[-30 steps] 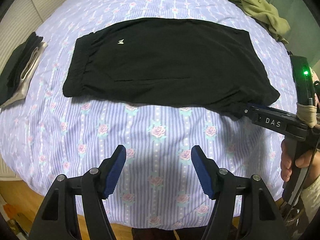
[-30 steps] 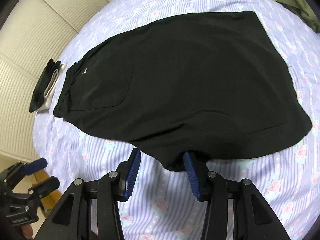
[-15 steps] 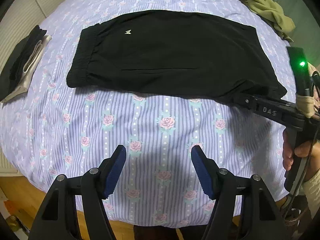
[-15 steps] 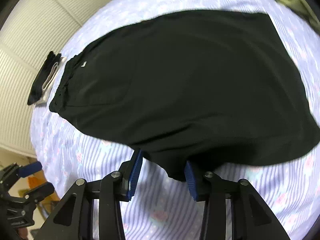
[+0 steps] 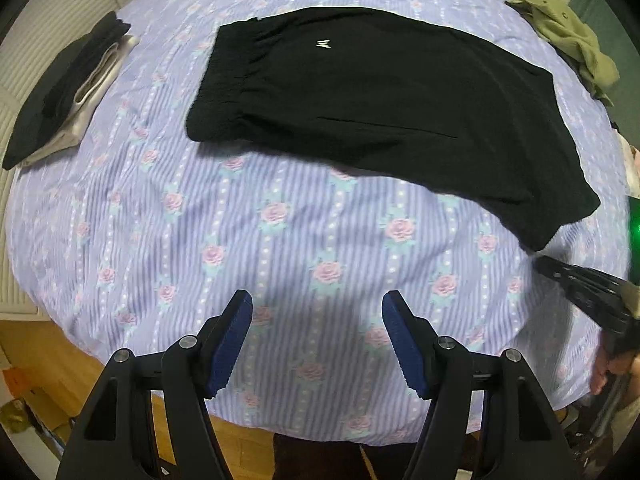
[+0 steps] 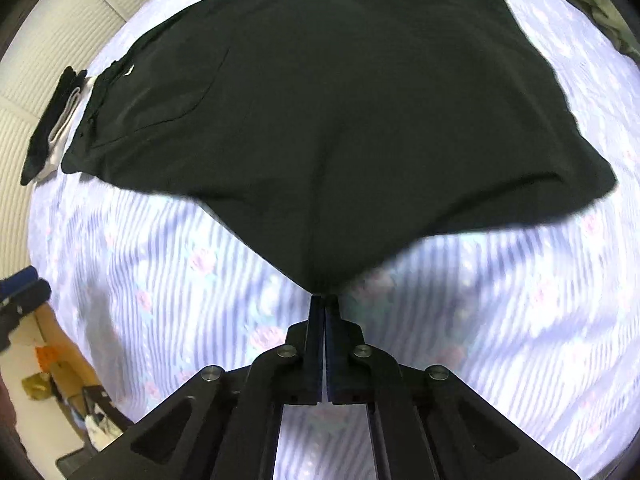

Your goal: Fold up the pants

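Note:
Black pants (image 5: 384, 92) lie folded lengthwise on the floral bedsheet (image 5: 280, 220), waistband to the left, leg ends to the right. My left gripper (image 5: 316, 336) is open and empty above the sheet near the bed's front edge, apart from the pants. My right gripper (image 6: 324, 300) is shut on the near corner of the pants (image 6: 340, 120) and lifts that corner off the sheet (image 6: 500, 320). In the left wrist view the right gripper (image 5: 584, 284) shows blurred at the right edge, near the pants' lower right corner.
A folded stack of black and grey clothes (image 5: 64, 92) lies on the left of the bed. An olive garment (image 5: 568, 36) is bunched at the far right. A wooden floor with clutter (image 6: 60, 384) shows beyond the bed's front edge.
My right gripper has closed on the pants' corner and pulled it up and back. My left gripper has drawn back and stays open.

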